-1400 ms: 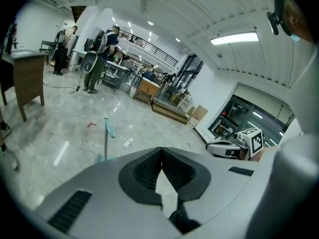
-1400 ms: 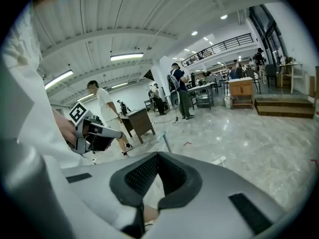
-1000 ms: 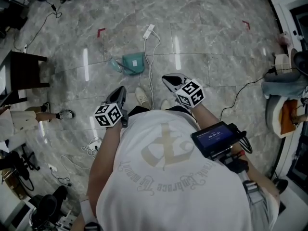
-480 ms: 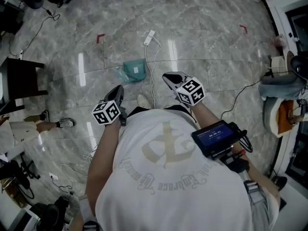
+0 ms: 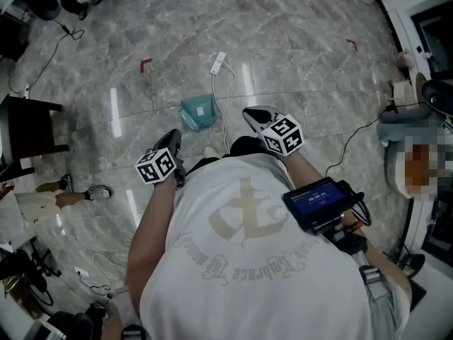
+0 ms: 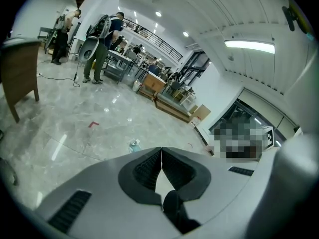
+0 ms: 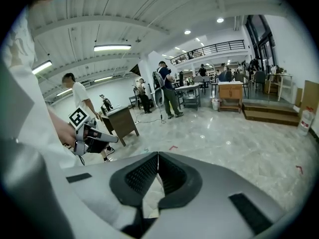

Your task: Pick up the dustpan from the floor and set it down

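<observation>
The teal dustpan (image 5: pixel 198 112) lies on the grey marble floor, just ahead of the person's feet. It also shows small and far off in the left gripper view, as the dustpan (image 6: pixel 133 146) above the jaw tips. My left gripper (image 5: pixel 175 136) is held in the air a little short of it and to its left, shut and empty, its jaws (image 6: pixel 161 150) meeting at the tips. To the dustpan's right hangs my right gripper (image 5: pixel 250 112), likewise shut with nothing held, pads together (image 7: pixel 158 154). Neither gripper touches the dustpan.
A white power strip (image 5: pixel 219 62) with its cable runs past the dustpan's right side. A dark wooden table (image 5: pixel 32 126) stands at the left, and a seated person's shoe (image 5: pixel 95 190) lies below it. Red tape marks (image 5: pixel 145 64) sit on the floor. Several people stand far off.
The person has stepped forward, so the dustpan now lies closer to the feet and to both grippers. Both grippers stay shut and keep their place in front of the body.
</observation>
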A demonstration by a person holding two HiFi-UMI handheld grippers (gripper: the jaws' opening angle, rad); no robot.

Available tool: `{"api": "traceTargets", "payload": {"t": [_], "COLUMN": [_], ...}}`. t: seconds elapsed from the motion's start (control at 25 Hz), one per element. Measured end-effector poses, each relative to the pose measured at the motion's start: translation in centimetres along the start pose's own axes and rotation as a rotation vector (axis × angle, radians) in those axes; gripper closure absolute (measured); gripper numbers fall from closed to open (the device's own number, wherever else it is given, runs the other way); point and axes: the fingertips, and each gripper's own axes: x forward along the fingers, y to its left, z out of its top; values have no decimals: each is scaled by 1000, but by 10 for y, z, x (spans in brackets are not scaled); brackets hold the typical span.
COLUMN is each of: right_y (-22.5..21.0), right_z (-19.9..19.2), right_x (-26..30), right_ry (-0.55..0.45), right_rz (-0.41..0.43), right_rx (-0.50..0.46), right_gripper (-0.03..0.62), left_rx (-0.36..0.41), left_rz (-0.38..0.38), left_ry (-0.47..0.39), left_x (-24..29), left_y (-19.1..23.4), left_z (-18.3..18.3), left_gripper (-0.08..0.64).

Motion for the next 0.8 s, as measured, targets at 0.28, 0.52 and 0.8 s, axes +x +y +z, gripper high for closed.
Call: {"api": "traceTargets", "payload": {"t": [0.28,0.52,0.8], "right_y": [7,15,-42], "right_z": [5,-4,30], "right_x": [7,11,49], "right_ry": [4,13,47], "right_rz": [21,54,80], "right_rx": [-18,-38,-20], "right_gripper": [574,574,574], "left_rx": [-23,-60,-81], "left_rz": [5,38,82], "left_ry": [-17,-52,-21], "left_x": [-5,-15,25], "left_y": [1,9,15], "left_z": [-6,-18,15], "left_gripper": [546,546,546]}}
